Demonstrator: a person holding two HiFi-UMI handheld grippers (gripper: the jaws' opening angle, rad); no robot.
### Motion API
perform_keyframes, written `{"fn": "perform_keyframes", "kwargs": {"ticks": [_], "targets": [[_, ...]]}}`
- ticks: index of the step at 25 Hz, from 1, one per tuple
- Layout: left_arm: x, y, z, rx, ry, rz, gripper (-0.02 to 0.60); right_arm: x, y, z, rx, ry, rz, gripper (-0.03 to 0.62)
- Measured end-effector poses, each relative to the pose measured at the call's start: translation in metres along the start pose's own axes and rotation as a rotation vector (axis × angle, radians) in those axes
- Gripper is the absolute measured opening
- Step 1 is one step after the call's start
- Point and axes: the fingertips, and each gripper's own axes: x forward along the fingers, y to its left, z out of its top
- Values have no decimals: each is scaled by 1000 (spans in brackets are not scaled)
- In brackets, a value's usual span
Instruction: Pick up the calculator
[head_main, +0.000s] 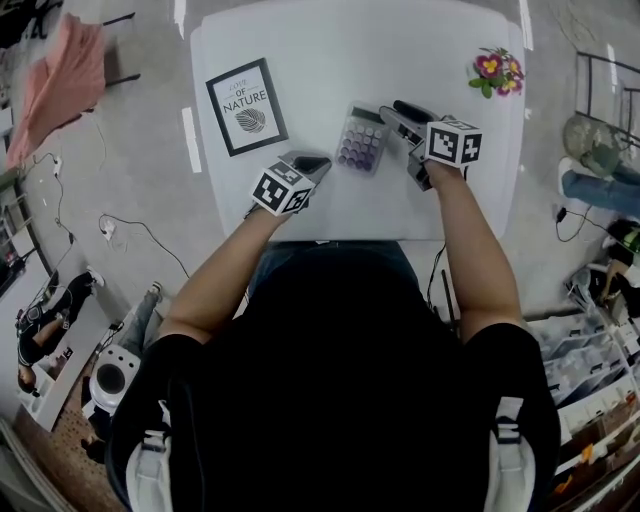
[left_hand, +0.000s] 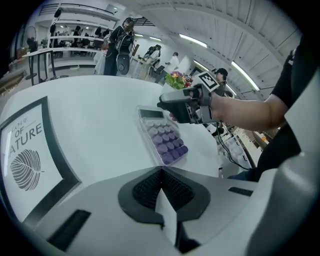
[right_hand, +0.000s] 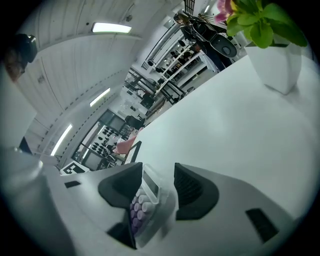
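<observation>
white table (head_main: 330, 60) holds calculator (head_main: 362, 140) (grey floor (head_main: 150, 185) around)

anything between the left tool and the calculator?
No. Bare white table only, between the shut left tool and the calculator; left gripper view and head view both show it.

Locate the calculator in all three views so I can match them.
Head view: calculator at upper centre, just left of the right gripper.
Left gripper view: centre of the picture.
Right gripper view: bottom centre, between that gripper's open jaws.
Shared landmark: potted flowers.
</observation>
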Motion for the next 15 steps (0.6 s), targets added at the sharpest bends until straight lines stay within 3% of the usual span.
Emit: {"fn": "perform_keyframes", "kwargs": {"ticks": [5, 15], "targets": [[19, 1, -15, 1, 59, -9, 18, 8, -2, -4, 1, 23, 5, 212], [30, 0, -13, -8, 63, -21, 18, 19, -5, -13, -24, 121, 12, 210]]}}
